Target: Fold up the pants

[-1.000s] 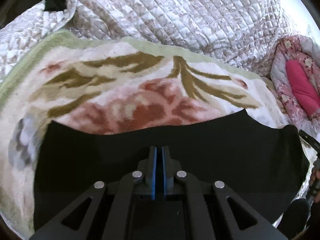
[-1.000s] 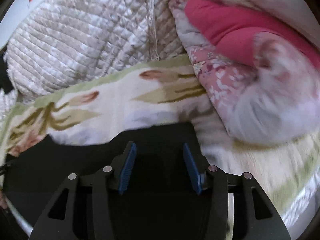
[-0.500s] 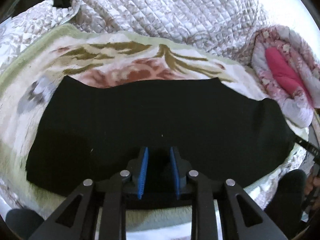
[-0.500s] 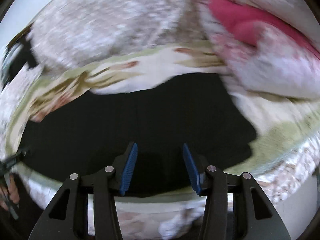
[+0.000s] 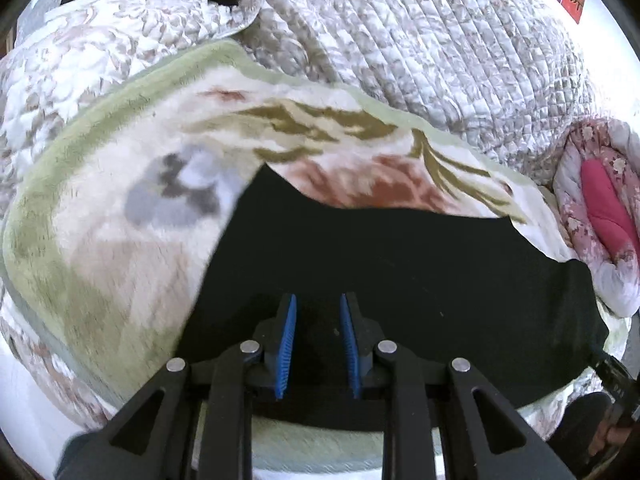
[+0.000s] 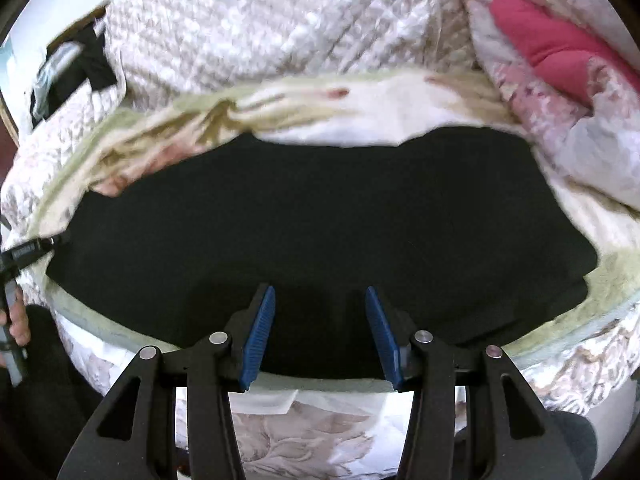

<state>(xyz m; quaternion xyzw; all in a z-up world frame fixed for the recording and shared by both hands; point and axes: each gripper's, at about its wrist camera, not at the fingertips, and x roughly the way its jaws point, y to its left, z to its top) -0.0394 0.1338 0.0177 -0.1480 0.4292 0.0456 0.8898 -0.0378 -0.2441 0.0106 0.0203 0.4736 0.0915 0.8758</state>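
Note:
The black pants lie flat in a wide folded band on a plush floral blanket, also seen in the right wrist view. My left gripper is open and empty, its blue pads just above the pants' near edge, toward their left end. My right gripper is open wide and empty, above the pants' near edge at the middle. The left gripper's tip shows at the far left of the right wrist view.
The floral blanket covers a bed with a quilted beige bedspread behind it. A pink floral duvet roll lies at the right, close to the pants' right end. The bed's front edge is below the grippers.
My left gripper let go of the pants and opened, then moved left and back. My right gripper pulled back from the pants, staying open. The pants now lie flat.

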